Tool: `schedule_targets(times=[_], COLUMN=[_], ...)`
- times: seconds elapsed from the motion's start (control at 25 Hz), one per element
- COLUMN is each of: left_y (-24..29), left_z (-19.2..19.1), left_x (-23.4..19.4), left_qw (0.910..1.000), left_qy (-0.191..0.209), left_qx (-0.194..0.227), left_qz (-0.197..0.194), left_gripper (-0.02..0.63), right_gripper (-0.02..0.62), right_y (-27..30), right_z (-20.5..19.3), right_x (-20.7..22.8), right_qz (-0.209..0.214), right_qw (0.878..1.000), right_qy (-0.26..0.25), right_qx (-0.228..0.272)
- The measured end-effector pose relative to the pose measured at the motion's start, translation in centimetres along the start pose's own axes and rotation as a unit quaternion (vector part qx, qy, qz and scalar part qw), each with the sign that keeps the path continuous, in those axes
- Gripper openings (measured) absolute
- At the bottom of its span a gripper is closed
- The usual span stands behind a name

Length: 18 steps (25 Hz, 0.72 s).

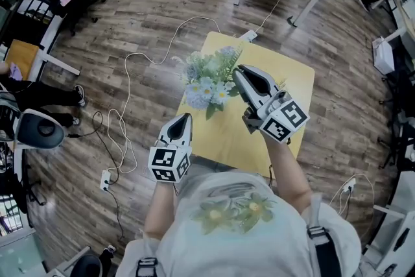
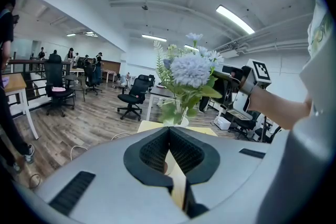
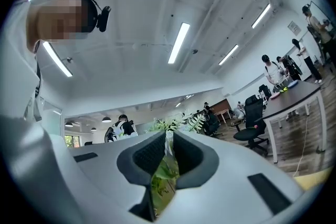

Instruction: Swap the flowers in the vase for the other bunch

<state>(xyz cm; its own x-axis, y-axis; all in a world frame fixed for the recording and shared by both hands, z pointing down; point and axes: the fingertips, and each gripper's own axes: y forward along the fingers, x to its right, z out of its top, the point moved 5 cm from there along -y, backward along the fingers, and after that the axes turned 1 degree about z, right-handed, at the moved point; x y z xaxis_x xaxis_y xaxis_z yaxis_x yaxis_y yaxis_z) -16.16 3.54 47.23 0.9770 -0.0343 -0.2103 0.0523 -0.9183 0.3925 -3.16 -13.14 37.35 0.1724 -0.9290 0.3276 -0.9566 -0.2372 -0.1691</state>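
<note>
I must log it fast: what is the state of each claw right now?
Left claw: closed, empty.
Right claw: closed on the flower bunch.

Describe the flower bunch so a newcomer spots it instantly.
Start at the yellow table. Over its far left part is the flower bunch, clamped in the right tongs. Pale blue and white blooms with ferny leaves set it apart from the grey tongs beside it.
</note>
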Motion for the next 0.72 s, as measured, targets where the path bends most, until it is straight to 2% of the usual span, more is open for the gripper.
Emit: schedule_targets(times=[0.4,0.72], left_y=[-0.8,-1.5], left_z=[-0.2,-0.1], left_x=[-0.5,-0.7], left_qw=[1.0000,0.9999], left_qy=[0.003,0.004], left_qx=[0.004,0.007], left_qz=[-0.004,0.007], left_gripper=[0.017,0.017], right_gripper=[0.066,0.066], right_y=[0.5,1.0], right_z=[2.4,5.6], right_x=[-1.6,-2.7], right_qz=[0.013,0.034], right_qw=[0.999,0.997], right_qy=[0.011,0.005], right_qx=[0.038,0.068])
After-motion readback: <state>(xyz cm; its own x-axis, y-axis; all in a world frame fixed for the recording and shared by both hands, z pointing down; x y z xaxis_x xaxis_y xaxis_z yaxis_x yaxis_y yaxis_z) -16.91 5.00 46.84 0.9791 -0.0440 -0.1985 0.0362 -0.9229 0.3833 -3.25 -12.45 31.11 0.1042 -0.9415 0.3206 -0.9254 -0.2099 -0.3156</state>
